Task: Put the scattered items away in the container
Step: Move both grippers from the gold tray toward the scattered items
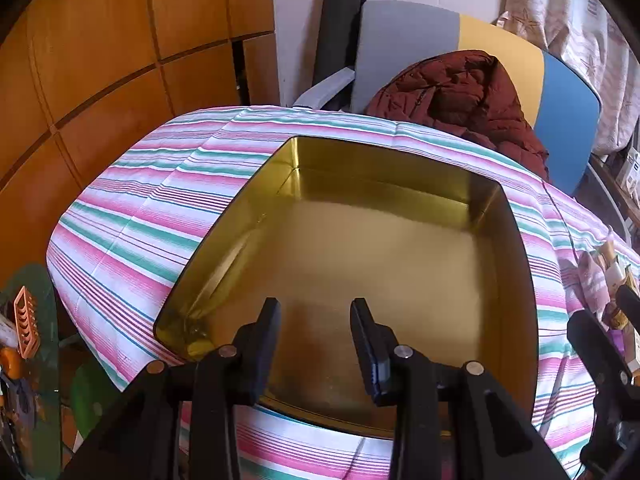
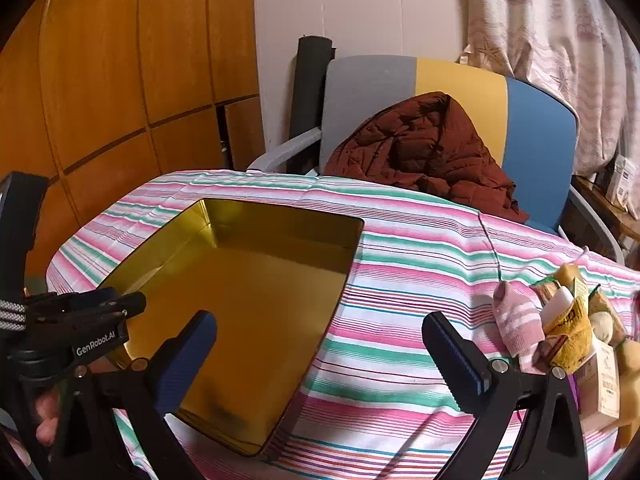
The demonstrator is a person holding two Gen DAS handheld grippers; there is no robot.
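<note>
A gold metal tin (image 1: 360, 248) lies open and empty on the striped tablecloth; it also shows in the right wrist view (image 2: 248, 304). My left gripper (image 1: 316, 308) is open and empty, hovering over the tin's near edge. My right gripper (image 2: 320, 328) is wide open and empty, over the cloth just right of the tin. The scattered items lie in a pile at the table's right: a pink striped sock (image 2: 516, 320), a yellow cloth item (image 2: 572, 328), a white tube (image 2: 558, 304) and a small cardboard box (image 2: 604, 380). The pile shows at the right edge of the left wrist view (image 1: 608, 276).
The striped tablecloth (image 2: 400, 280) covers the table. A grey, yellow and blue chair (image 2: 460, 88) with a dark red jacket (image 2: 420, 148) stands behind the table. Wooden cabinet panels (image 2: 120, 80) rise at left, a curtain (image 2: 560, 40) at right. My left gripper's body (image 2: 80, 320) shows at left.
</note>
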